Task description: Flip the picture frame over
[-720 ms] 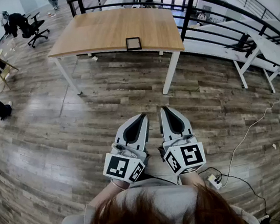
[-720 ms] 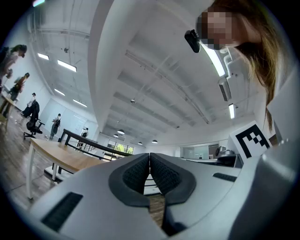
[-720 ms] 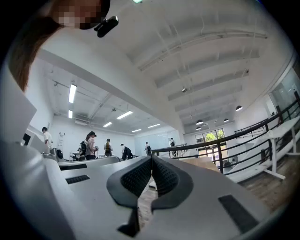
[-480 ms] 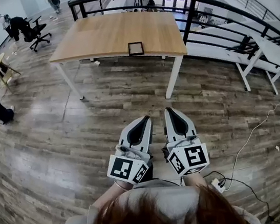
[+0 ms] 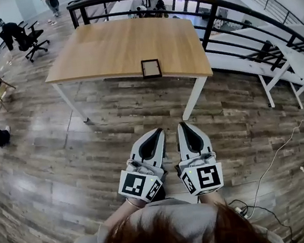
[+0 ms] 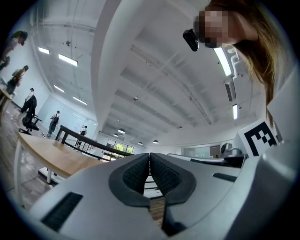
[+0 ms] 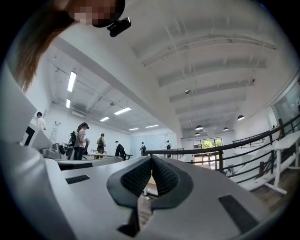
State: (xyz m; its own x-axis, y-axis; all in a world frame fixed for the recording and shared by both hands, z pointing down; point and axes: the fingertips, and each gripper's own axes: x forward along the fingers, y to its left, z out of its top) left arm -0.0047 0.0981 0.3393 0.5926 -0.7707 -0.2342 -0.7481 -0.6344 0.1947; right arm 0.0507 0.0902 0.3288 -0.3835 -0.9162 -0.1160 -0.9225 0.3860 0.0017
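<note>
The left gripper's (image 6: 149, 155) fingers (image 6: 135, 173) are pressed together at the tips, with nothing between them. The right gripper's (image 7: 151, 158) fingers (image 7: 134, 177) are likewise closed tip to tip and hold nothing. In the head view both grippers are held side by side close to the person's chest, the left gripper (image 5: 155, 133) and the right gripper (image 5: 183, 125) pointing toward the tabletop (image 5: 113, 45) and well short of it, over the wooden floor (image 5: 62, 159).

The picture frame (image 5: 151, 68) lies flat on the tabletop, near its closest edge and a little toward its right end, with neither gripper touching it. A black railing (image 5: 226, 9) runs behind and to the right of the tabletop, and a white table (image 5: 295, 58) stands beyond that railing. An office chair (image 5: 30, 37) and a few people are off to the left of the tabletop. A white cable (image 5: 271, 169) trails across the floor, to the right of the tabletop and nearer the person.
</note>
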